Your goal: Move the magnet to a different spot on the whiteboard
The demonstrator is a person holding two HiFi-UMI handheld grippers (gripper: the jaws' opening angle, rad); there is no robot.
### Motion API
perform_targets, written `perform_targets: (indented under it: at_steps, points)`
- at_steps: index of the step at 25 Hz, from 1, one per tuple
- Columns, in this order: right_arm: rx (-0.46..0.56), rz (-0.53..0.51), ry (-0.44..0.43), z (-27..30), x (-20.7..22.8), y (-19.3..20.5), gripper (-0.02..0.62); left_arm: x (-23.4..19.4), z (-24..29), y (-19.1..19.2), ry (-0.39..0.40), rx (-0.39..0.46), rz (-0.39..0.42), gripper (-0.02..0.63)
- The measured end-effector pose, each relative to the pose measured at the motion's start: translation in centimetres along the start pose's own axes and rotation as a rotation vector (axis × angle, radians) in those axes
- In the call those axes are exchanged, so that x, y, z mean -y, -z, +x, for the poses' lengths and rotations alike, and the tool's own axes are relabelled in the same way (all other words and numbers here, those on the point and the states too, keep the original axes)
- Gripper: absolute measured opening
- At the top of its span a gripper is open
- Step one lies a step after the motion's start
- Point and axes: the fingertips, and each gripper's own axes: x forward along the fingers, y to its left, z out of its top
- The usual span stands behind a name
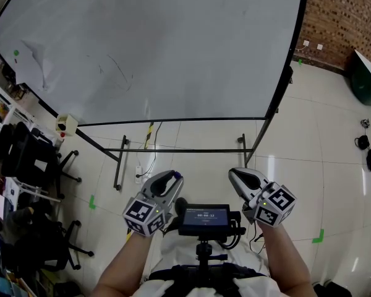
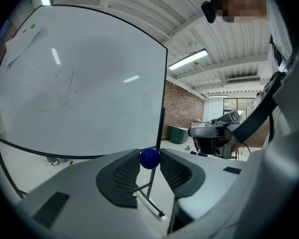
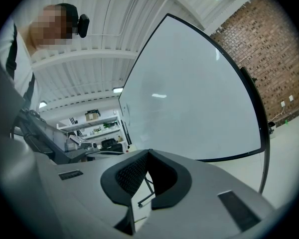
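Left gripper [image 1: 169, 179] jaws part open, clamped on a small blue ball magnet [image 2: 149, 159] pinched between the two tips, pads touching it on both sides. Right gripper [image 1: 240, 175] jaws closed, tips together, nothing between them. Both grippers held low in front of the person, either side of a small screen [image 1: 203, 218], well apart from the whiteboard [image 1: 161, 48]. Whiteboard stands on a black frame over a tiled floor [image 1: 297, 166], faint pen marks on it. A green dot [image 1: 15, 53] pins a paper sheet [image 1: 37, 64] at its upper left corner.
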Motion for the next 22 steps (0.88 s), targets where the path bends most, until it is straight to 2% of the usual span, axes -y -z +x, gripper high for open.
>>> perform_targets:
  at_steps: [22]
  points:
    - [0.067, 0.014, -0.002, -1.0, 1.0, -1.2, 0.034, 1.2, 0.9, -1.7, 0.009, 0.014, 0.017, 0.154]
